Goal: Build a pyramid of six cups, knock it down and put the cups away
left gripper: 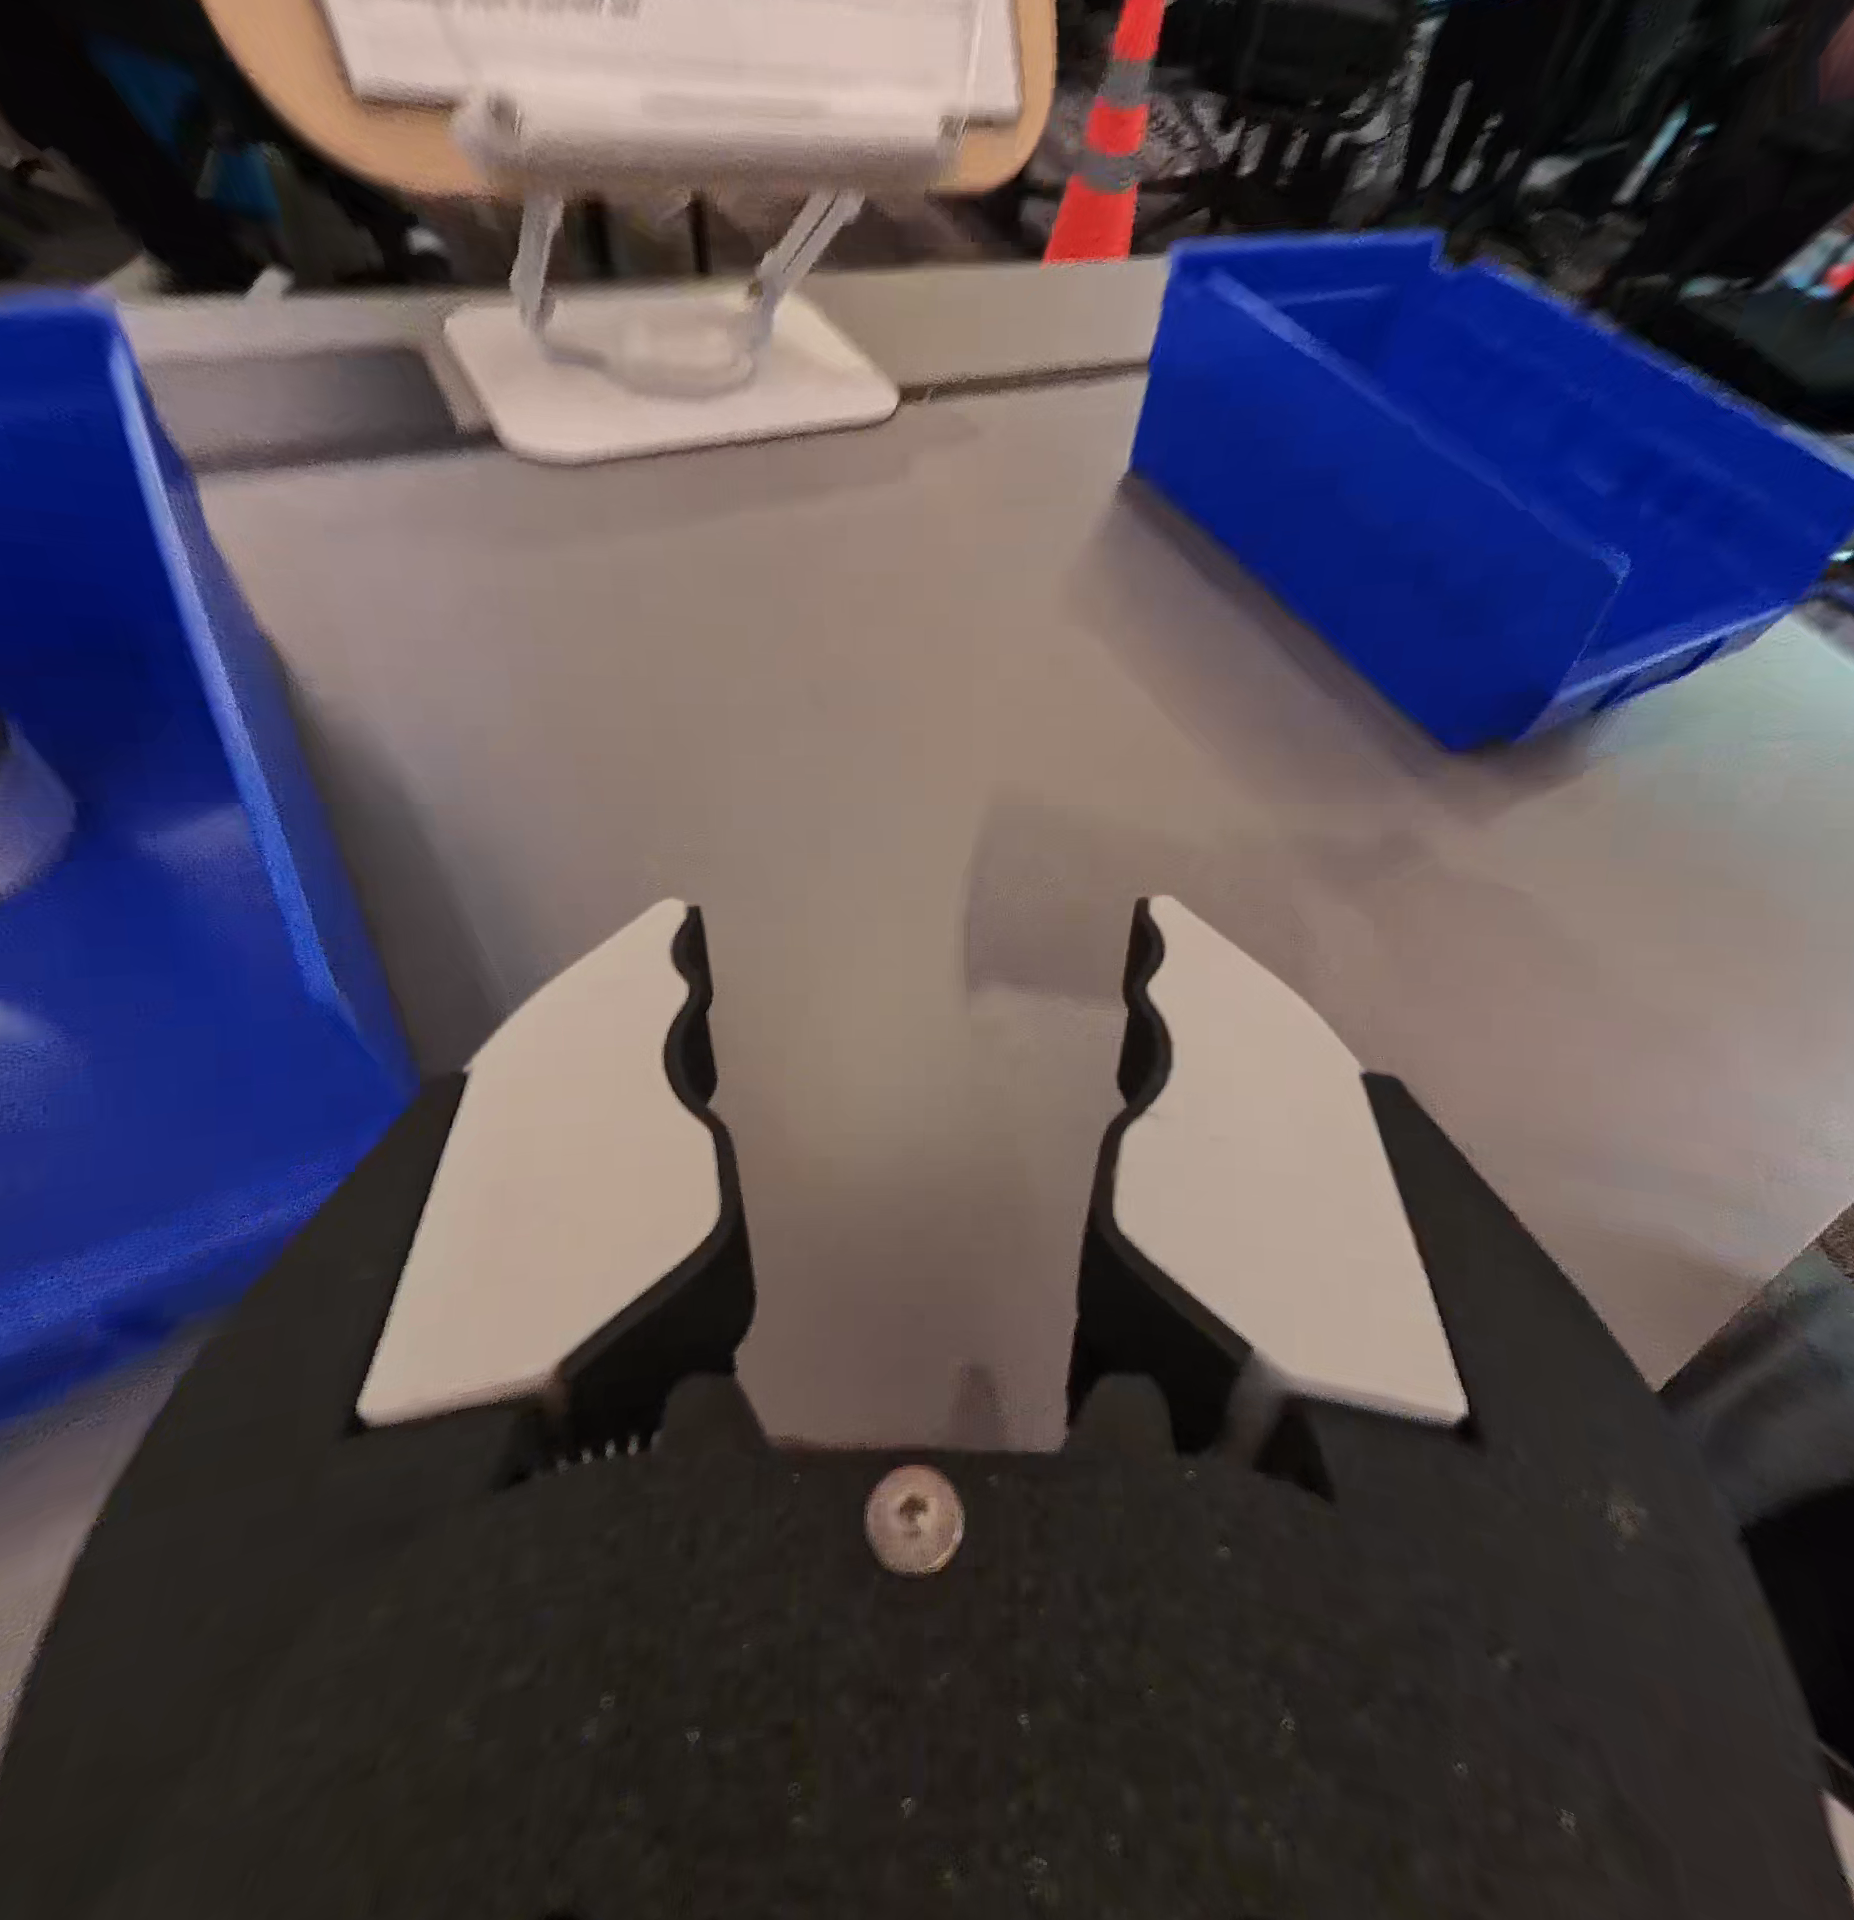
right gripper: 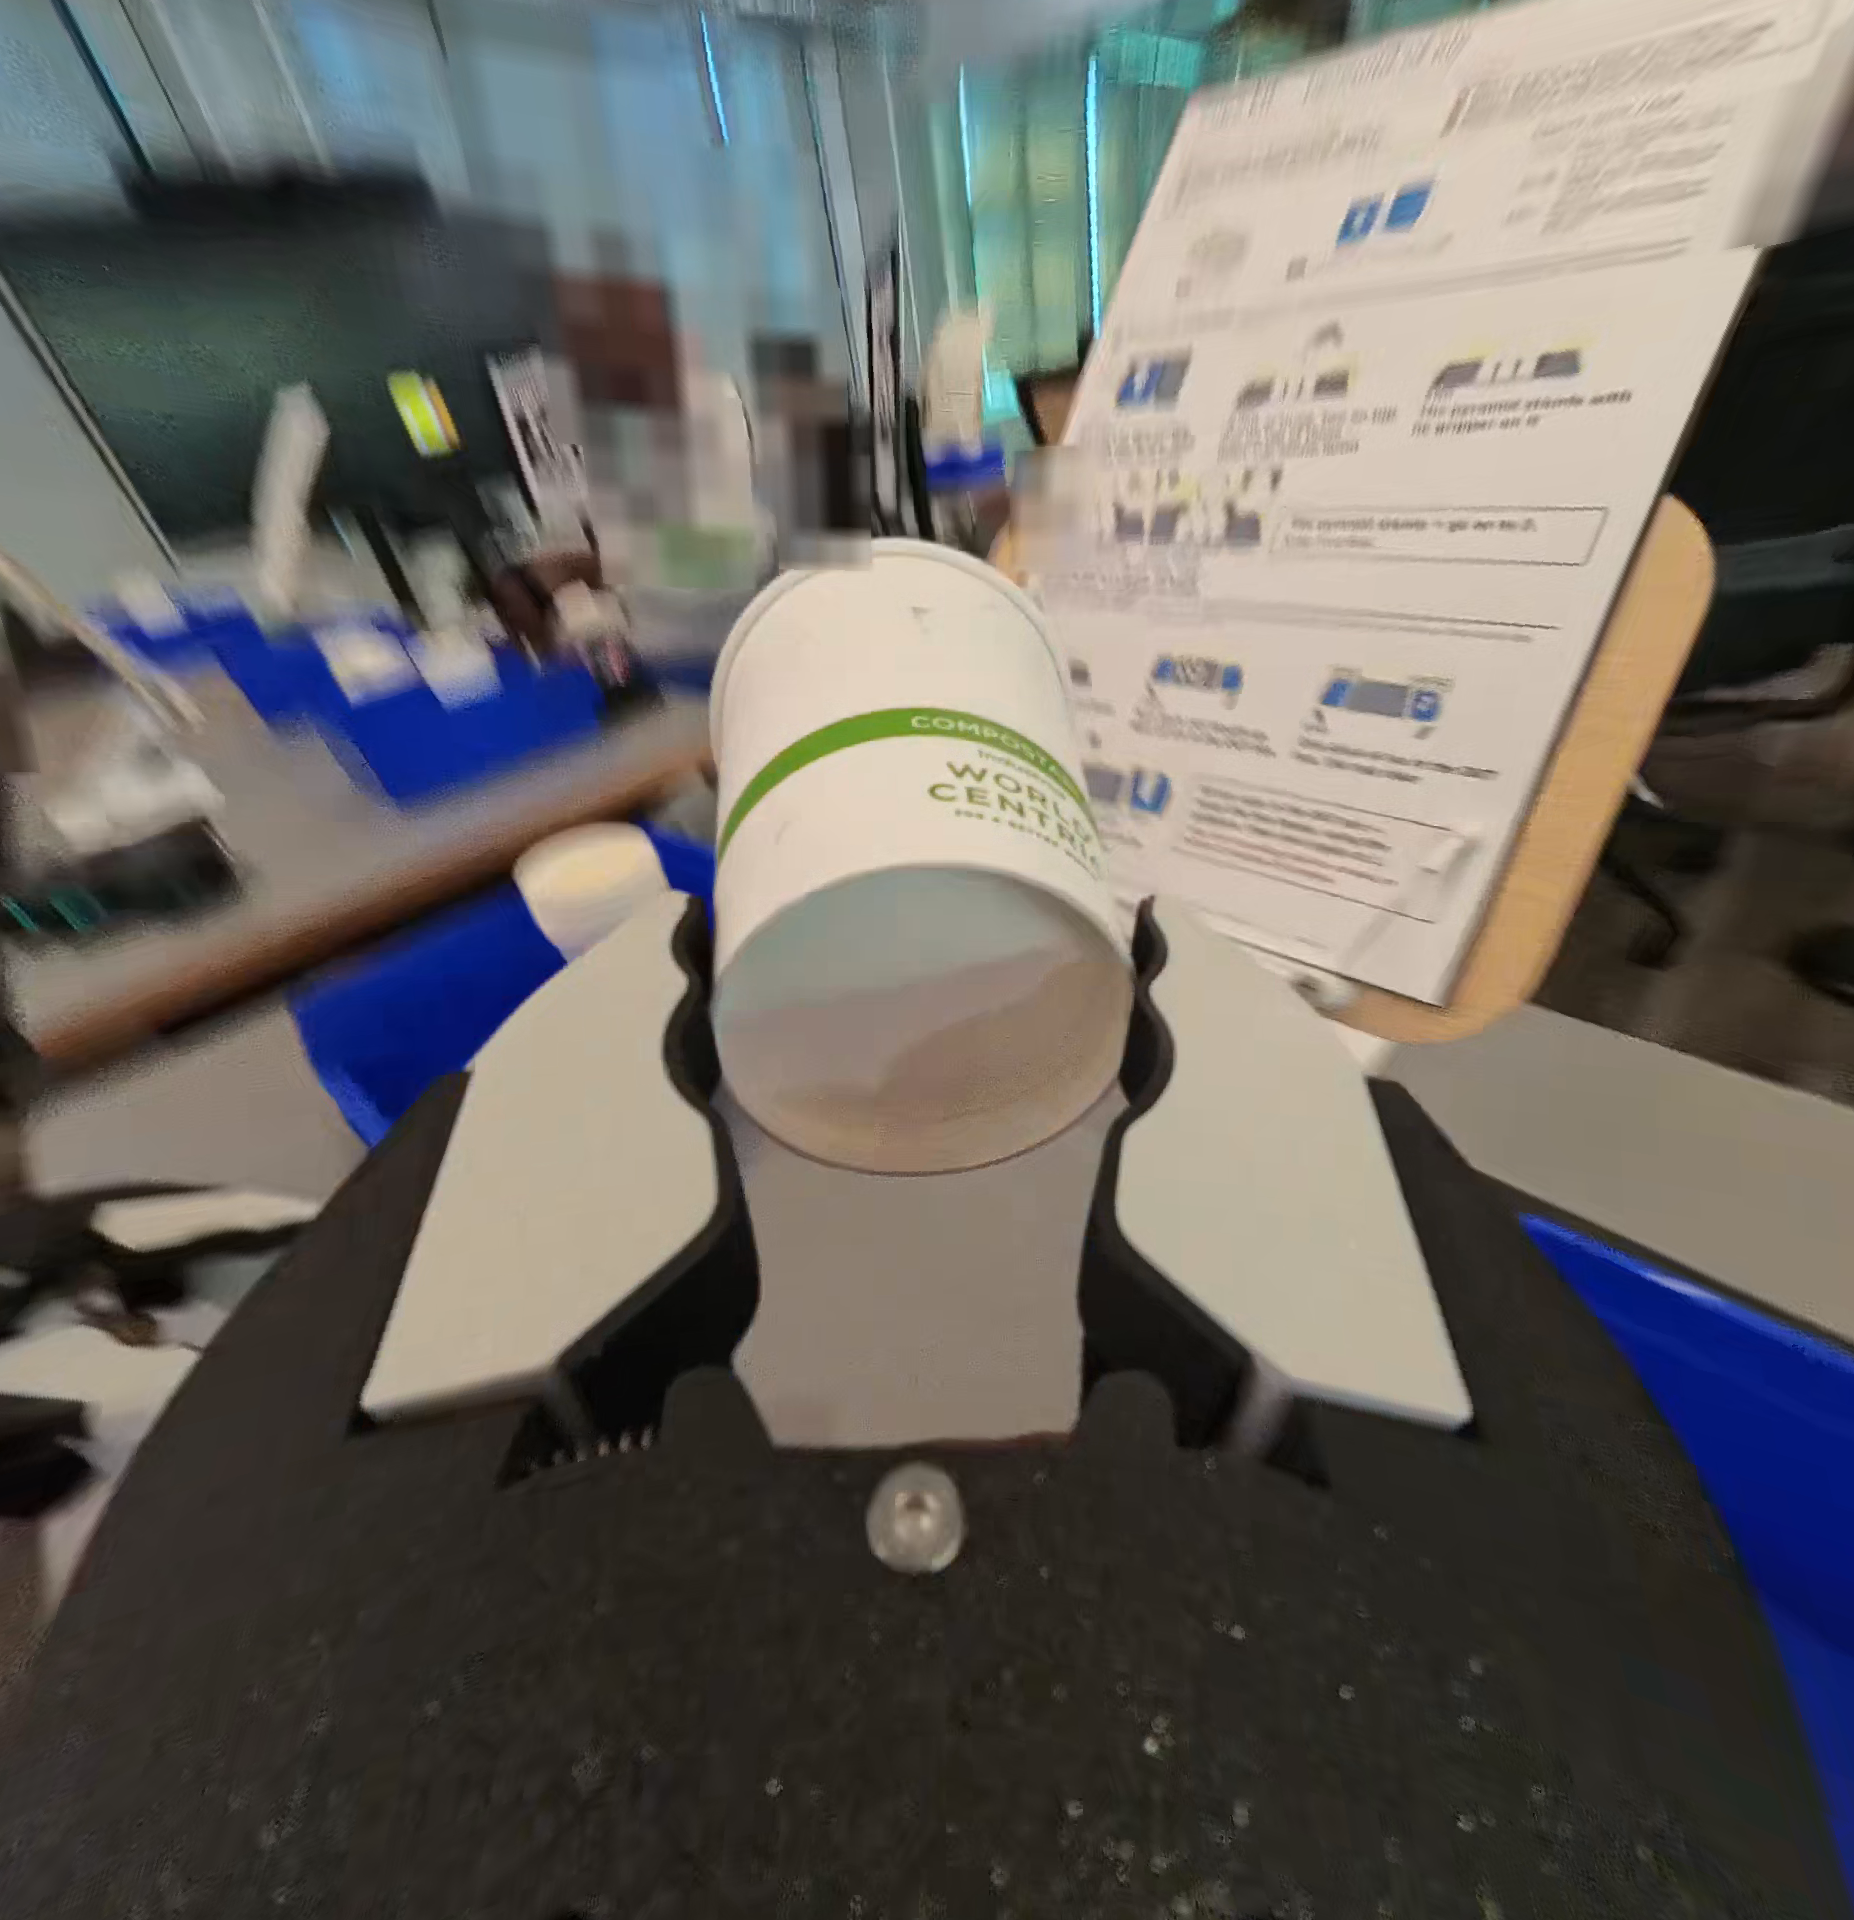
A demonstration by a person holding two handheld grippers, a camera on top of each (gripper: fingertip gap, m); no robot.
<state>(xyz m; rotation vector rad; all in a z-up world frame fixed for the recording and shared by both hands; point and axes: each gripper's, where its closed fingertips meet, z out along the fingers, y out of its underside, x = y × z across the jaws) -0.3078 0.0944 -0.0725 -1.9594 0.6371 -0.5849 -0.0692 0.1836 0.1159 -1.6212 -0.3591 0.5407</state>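
A: What is the biggest thing in view?

B: The grey flat worktop (left gripper: 798, 675). On it sit two blue plastic bins: one close on the left (left gripper: 144, 935), another farther off on the right (left gripper: 1422, 499).

A: Anything in them?

B: The right bin's visible inside looks bare. In the left one a blurred whitish round shape shows at the picture's edge; I cannot tell what it is.

A: And behind them?

B: A printed instruction sheet on a tan wooden board (right gripper: 1422, 499) stands on a white stand at the worktop's far edge. An orange traffic cone (left gripper: 1110, 135) rises beyond.

A: Where is the cup?

B: The white paper cup with a green band (right gripper: 902, 748) lies on its side in the right gripper (right gripper: 923, 997), off the worktop, its flat bottom facing the camera. The fingers (right gripper: 580, 1143) are clamped on its base end. Another white cup (right gripper: 590, 883) peeks from a blue bin (right gripper: 435, 997) beyond.

A: The left gripper (left gripper: 923, 997)?

B: Its fingers (left gripper: 580, 1143) stand apart over bare worktop, holding nothing.
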